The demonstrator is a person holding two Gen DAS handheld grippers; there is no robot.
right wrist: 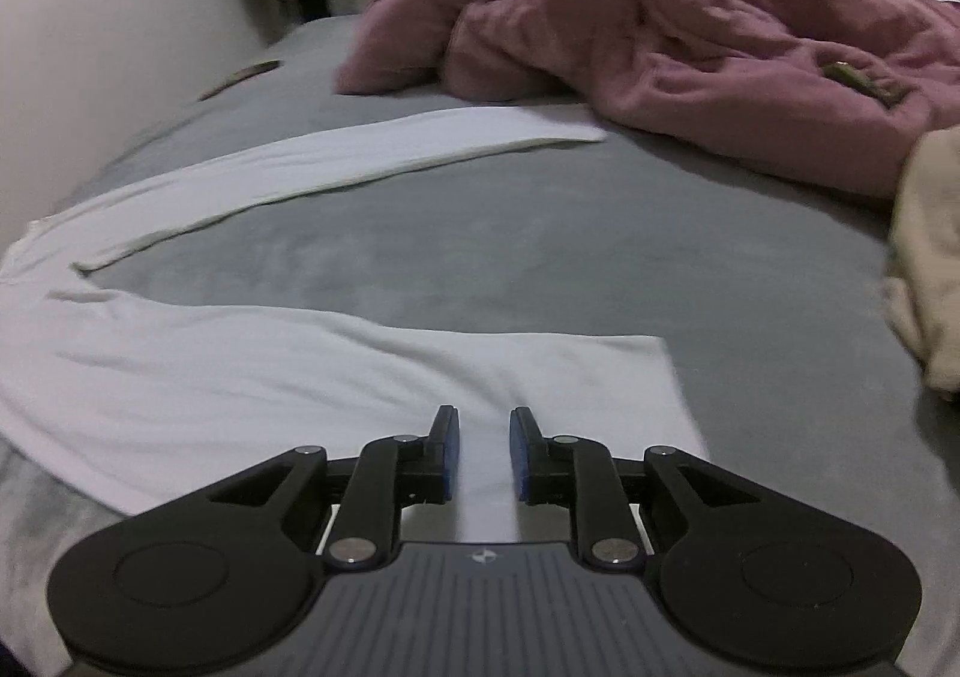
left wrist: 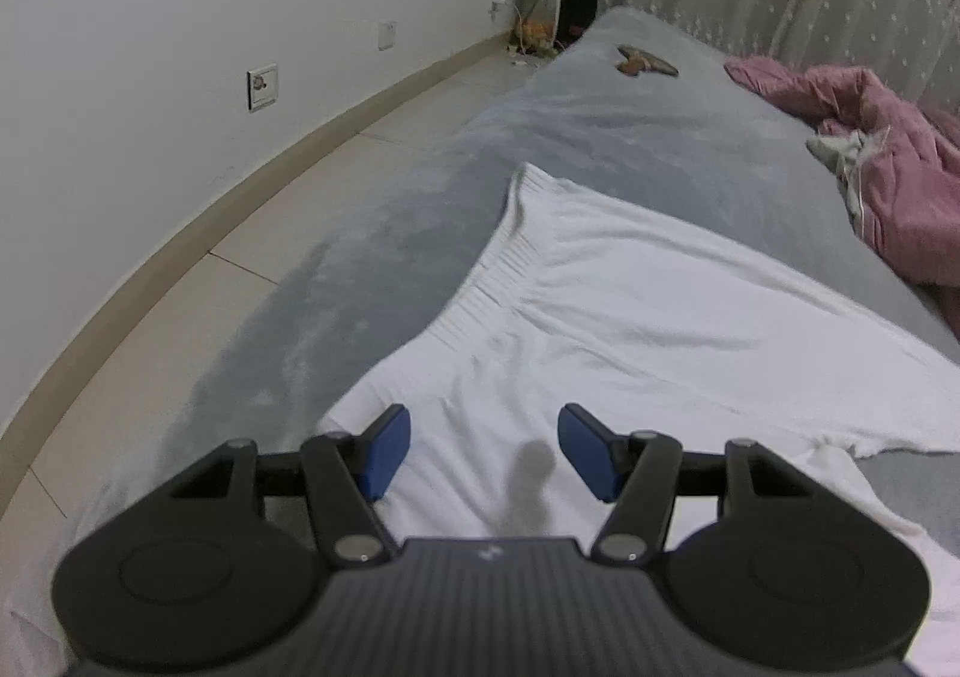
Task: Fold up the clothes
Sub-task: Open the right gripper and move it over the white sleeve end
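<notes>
Jaws parted on both grippers (white trousers (right wrist: 198,377) beneath).

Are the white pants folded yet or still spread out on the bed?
Spread, not folded. In the right wrist view the white pants lie flat on the grey bed, both legs apart in a V.

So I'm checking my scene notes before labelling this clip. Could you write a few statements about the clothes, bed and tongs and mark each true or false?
1. The white garment lies spread on a grey bed cover. True.
2. The left tongs are clamped on the pink blanket. False: they are open above the white garment, gripping nothing.
3. The white garment is neatly folded into a square. False: it lies spread out, its two long parts apart.
4. The pink blanket is crumpled in a heap. True.
5. The right tongs show a narrow gap between their pads. True.
</notes>
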